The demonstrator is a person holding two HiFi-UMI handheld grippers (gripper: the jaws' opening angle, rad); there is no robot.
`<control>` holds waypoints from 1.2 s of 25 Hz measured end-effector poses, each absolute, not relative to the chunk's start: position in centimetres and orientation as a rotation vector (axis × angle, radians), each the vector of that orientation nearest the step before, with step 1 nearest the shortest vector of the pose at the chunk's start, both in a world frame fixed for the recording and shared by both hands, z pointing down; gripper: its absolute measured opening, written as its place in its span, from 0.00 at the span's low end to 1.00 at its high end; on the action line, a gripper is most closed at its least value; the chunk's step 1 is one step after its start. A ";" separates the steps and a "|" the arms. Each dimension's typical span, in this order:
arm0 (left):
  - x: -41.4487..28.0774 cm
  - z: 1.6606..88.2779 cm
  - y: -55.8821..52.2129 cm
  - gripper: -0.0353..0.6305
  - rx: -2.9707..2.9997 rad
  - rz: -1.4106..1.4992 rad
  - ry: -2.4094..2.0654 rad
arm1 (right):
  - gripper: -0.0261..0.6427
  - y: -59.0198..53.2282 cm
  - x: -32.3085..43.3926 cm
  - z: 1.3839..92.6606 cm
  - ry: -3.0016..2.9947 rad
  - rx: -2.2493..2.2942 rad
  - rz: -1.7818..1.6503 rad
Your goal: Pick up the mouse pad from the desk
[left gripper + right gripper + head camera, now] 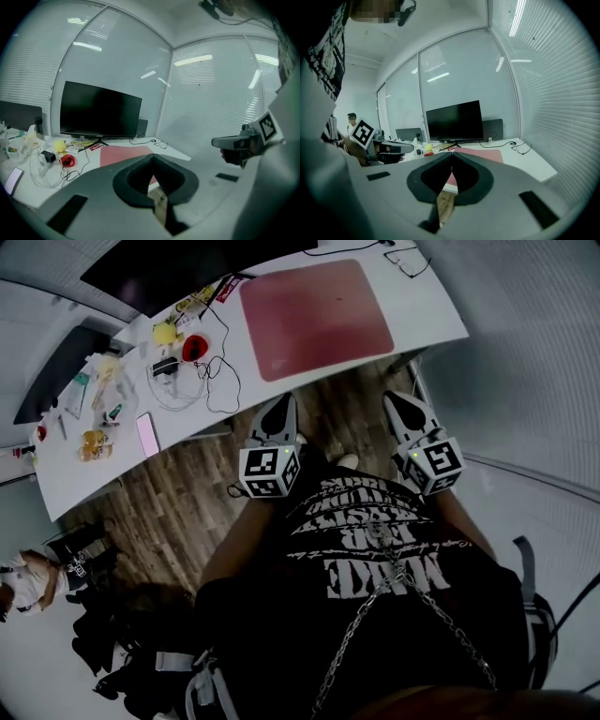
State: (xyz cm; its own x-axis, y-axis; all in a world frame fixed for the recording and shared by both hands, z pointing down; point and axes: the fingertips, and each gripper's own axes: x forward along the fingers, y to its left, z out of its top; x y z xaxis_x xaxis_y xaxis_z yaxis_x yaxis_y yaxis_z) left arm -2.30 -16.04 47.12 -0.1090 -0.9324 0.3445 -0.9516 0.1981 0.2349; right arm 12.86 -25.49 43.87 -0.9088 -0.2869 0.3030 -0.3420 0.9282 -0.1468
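Observation:
A large pink-red mouse pad (315,317) lies flat on the white desk (427,310), in front of a black monitor (178,263). Both grippers hang over the wooden floor, short of the desk's front edge. My left gripper (281,406) is shut with nothing in it, its tips just below the pad's near left corner. My right gripper (398,402) is also shut and empty, near the desk's front right corner. In the left gripper view the pad (123,153) shows beyond the closed jaws (153,157). The right gripper view shows the pad (482,154) past its closed jaws (452,154).
Left of the pad lie tangled white and black cables (202,381), a red round object (195,347), a yellow ball (165,333), a phone (147,434) and small clutter. Glasses (410,261) rest at the desk's far right. A person (26,579) stands at the lower left. Glass walls enclose the room.

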 end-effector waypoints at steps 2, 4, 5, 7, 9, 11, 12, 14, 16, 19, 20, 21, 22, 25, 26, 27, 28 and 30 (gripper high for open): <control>-3.6 47.9 -16.0 0.05 1.728 0.062 -2.064 | 0.04 -26.2 11.7 44.2 -2.797 0.489 0.283; -5.1 48.0 -16.5 0.05 1.719 0.051 -2.063 | 0.04 -26.6 10.3 43.9 -2.793 0.494 0.288; -5.9 47.8 -17.1 0.05 1.726 0.044 -2.064 | 0.04 -26.8 9.6 43.6 -2.797 0.493 0.283; -7.0 46.9 -18.5 0.05 1.766 0.031 -2.059 | 0.04 -27.1 8.3 43.0 -2.814 0.486 0.258; -8.0 46.3 -19.8 0.05 1.812 0.024 -2.047 | 0.04 -27.7 7.0 42.7 -2.807 0.496 0.228; -9.2 46.0 -20.9 0.05 1.837 0.007 -2.031 | 0.04 -28.3 5.8 42.6 -2.786 0.520 0.212; -9.8 45.9 -21.3 0.05 1.845 -0.005 -2.023 | 0.04 -28.6 5.2 42.3 -2.782 0.527 0.204; -11.3 45.7 -22.1 0.05 1.856 -0.031 -2.017 | 0.04 -28.8 4.0 41.7 -2.779 0.534 0.181; -12.9 45.8 -22.7 0.05 1.850 -0.066 -2.009 | 0.04 -29.1 2.9 41.6 -2.758 0.557 0.172; -14.8 46.1 -23.4 0.05 1.859 -0.103 -1.984 | 0.04 -29.2 1.4 41.8 -2.741 0.574 0.165; -15.2 46.2 -23.7 0.05 1.870 -0.105 -1.974 | 0.04 -29.2 0.9 41.9 -2.740 0.577 0.162; -15.7 46.3 -23.9 0.05 1.880 -0.105 -1.963 | 0.04 -29.2 0.3 41.8 -2.742 0.578 0.162; -16.1 46.6 -24.2 0.05 1.887 -0.103 -1.954 | 0.04 -29.1 -0.3 41.8 -2.747 0.572 0.162; -17.2 47.3 -24.6 0.05 1.875 -0.114 -1.934 | 0.04 -28.9 -1.9 41.4 -2.750 0.536 0.135; -17.5 47.4 -24.6 0.05 1.868 -0.120 -1.931 | 0.04 -29.0 -2.2 41.4 -2.746 0.528 0.124; -17.7 47.5 -24.7 0.05 1.863 -0.125 -1.929 | 0.04 -29.1 -2.4 41.4 -2.743 0.523 0.121; -18.0 47.7 -25.0 0.05 1.857 -0.130 -1.929 | 0.04 -29.5 -2.7 41.4 -2.741 0.521 0.127; -18.6 48.1 -25.7 0.05 1.842 -0.151 -1.927 | 0.04 -30.3 -3.4 41.7 -2.733 0.513 0.146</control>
